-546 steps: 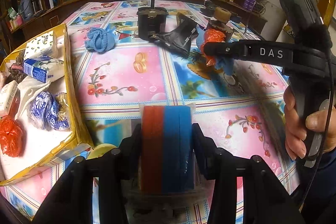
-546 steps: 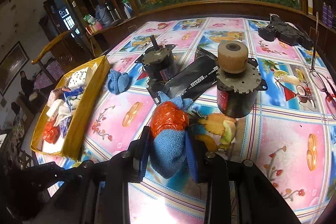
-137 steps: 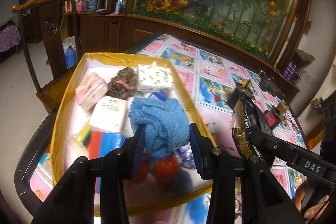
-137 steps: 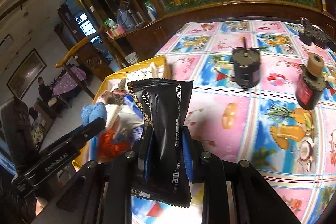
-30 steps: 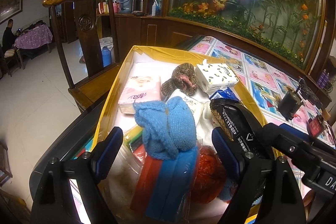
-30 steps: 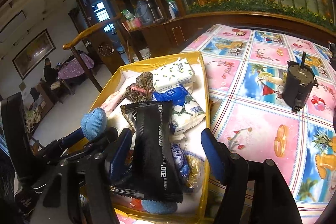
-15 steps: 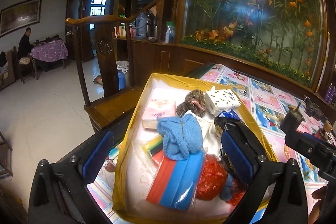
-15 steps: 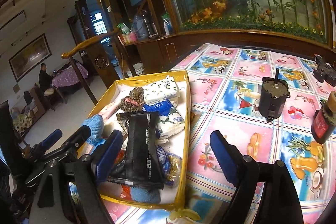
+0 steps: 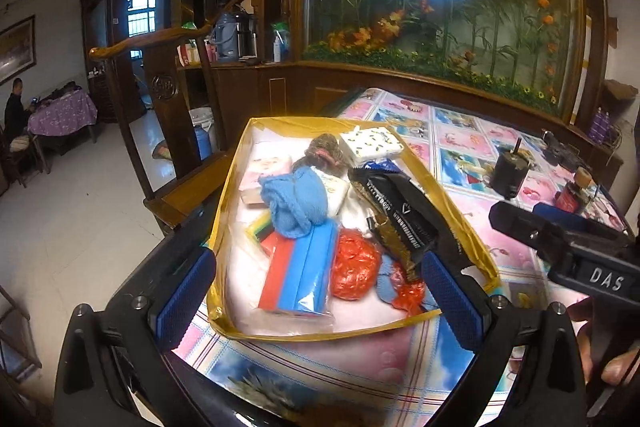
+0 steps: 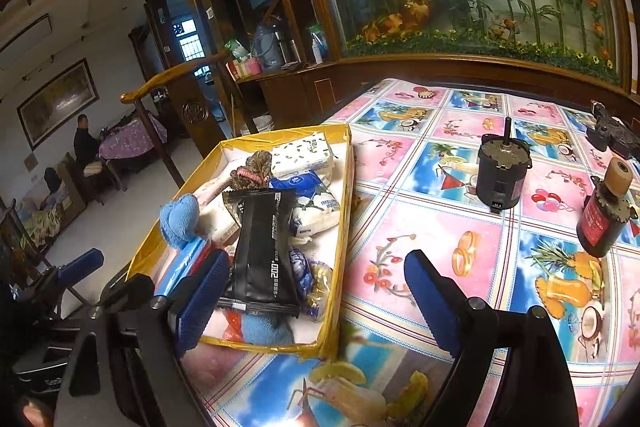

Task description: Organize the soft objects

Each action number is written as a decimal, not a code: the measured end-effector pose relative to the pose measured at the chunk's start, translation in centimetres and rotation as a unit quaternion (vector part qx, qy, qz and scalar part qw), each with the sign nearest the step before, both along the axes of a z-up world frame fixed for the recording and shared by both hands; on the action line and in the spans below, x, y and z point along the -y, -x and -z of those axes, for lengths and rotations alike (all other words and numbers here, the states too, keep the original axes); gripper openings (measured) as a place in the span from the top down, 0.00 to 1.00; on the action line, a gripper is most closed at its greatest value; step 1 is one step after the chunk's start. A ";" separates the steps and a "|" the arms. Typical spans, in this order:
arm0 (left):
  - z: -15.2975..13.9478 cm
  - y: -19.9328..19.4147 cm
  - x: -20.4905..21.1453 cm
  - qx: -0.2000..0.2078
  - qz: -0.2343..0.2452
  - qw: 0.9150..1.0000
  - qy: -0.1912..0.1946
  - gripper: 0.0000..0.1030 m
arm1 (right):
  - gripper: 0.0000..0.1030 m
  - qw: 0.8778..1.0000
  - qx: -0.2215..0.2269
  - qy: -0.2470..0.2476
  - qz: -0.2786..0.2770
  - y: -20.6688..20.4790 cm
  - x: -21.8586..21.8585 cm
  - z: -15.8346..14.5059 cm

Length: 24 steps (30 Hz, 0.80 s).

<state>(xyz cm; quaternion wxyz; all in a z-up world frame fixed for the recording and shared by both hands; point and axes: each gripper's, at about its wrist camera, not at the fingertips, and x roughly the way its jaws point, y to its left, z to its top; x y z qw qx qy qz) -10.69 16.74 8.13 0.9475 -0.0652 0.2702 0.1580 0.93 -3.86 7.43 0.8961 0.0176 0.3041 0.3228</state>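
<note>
With both tongs, left and right, spread and empty, risk: black pouch, frame centre-left, overhangs the box pile; could slide off.

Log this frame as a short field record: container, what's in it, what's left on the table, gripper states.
container: yellow tray at table edge
contents: blue knitted cloth, black foil pouch, red-and-blue sponge pack, tissue packs, orange bag
on table: black motor, red motor, both upright
left gripper: open, empty
right gripper: open, empty
</note>
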 end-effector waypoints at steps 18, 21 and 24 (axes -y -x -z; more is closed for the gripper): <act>-1.5 0.6 0.7 -0.021 -0.081 0.992 -0.092 0.00 | 0.10 1.000 0.007 0.006 -0.005 1.7 1.3 0.1; -1.2 0.4 1.3 -0.033 -0.082 0.990 -0.114 0.00 | 0.11 1.000 0.004 0.005 -0.004 1.7 1.5 0.2; -0.8 0.3 1.7 -0.038 -0.079 0.988 -0.124 0.00 | 0.11 1.000 0.003 0.003 0.000 1.6 1.6 0.1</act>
